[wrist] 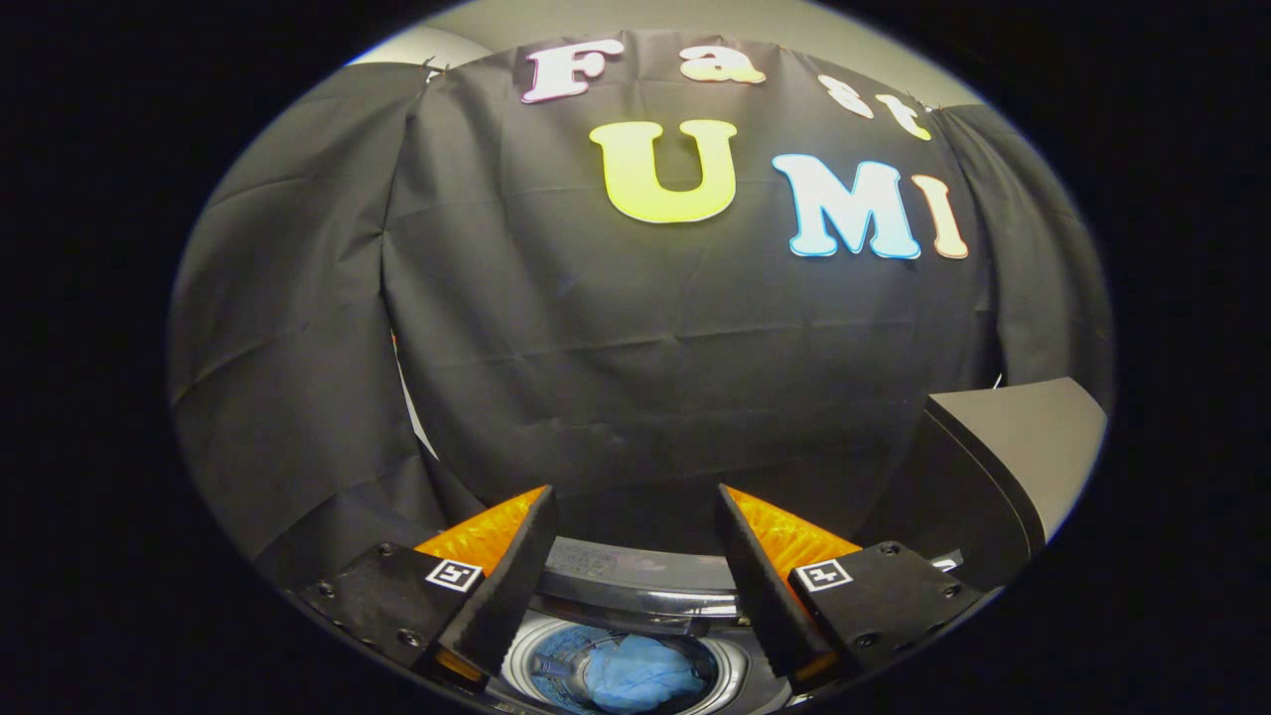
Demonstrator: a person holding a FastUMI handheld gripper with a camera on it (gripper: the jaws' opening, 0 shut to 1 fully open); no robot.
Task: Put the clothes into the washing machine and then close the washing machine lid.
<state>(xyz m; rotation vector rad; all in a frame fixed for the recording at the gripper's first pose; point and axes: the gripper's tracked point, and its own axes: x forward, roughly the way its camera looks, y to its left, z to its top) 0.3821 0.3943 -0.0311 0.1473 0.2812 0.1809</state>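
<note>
Clothes (640,675), blue, soft and light, lie inside the washing machine (635,586) drum below the fingers. Gripper (635,516) spread apart, empty. Lid (1003,467) upright at right; looks stiff, take its edge.

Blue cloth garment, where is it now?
The crumpled blue cloth garment lies inside the washing machine's round drum, below the open gripper, with the raised lid to the right.
</note>
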